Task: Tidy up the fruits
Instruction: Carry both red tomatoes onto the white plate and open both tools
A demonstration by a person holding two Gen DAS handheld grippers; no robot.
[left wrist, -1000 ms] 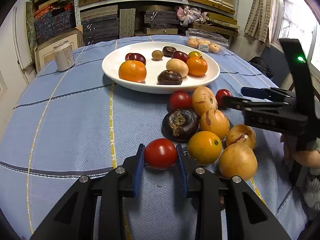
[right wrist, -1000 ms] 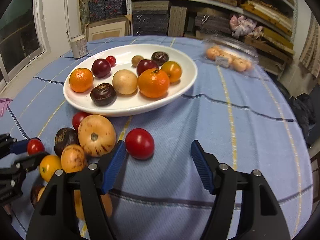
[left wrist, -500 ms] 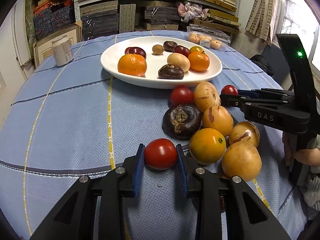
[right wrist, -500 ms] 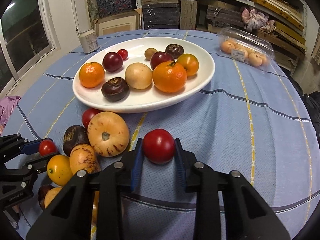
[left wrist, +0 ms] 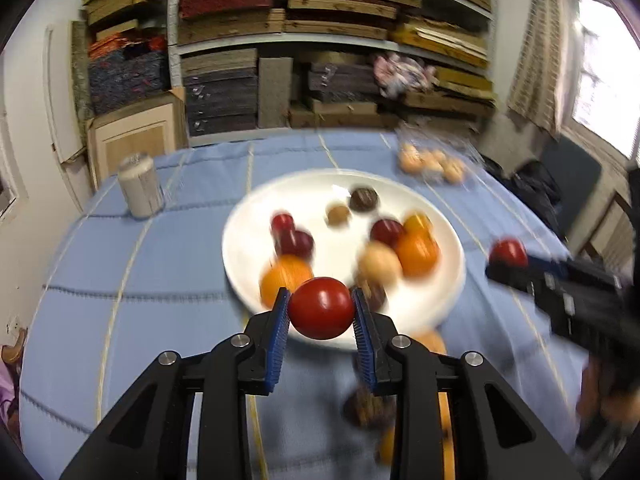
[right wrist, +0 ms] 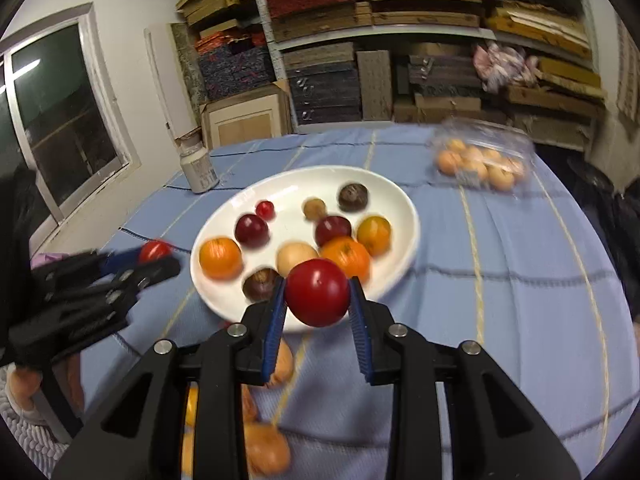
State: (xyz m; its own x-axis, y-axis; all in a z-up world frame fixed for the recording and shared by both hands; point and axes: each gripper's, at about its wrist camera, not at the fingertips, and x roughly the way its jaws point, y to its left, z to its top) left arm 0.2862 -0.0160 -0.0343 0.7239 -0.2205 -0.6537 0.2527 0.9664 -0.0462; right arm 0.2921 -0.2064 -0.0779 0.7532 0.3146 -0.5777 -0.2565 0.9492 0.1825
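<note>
The left gripper [left wrist: 321, 307] is pointing downward and forward over the blue tablecloth [left wrist: 168, 264], its blue pads clamping a red tomato [left wrist: 321, 308] from both sides, so the fruit is sitting clear of the cloth in front of the near rim of the white plate [left wrist: 248, 216]. The right gripper [right wrist: 318, 292] is tilting down at a similar angle and is likewise pinching a second red tomato [right wrist: 317, 292] between its pads, which is hanging in front of the plate's near edge in the right wrist view. Each gripper is showing up in the other's camera: the right one is reaching in from the right side of the left wrist view with its tomato at its tips, and the left one is coming in from the left side of the right wrist view, a hand [right wrist: 24, 390] partly showing beneath it. On the plate, oranges, dark red plums, a pale round fruit and brown ones are lying spread out. Loose yellow and brown fruits [right wrist: 264, 448] are lying on the cloth under the grippers, heavily blurred. A white can [right wrist: 198, 170] is standing beyond the plate on the left, and a clear box of small orange fruits [right wrist: 480, 162] is sitting at the far right.
</note>
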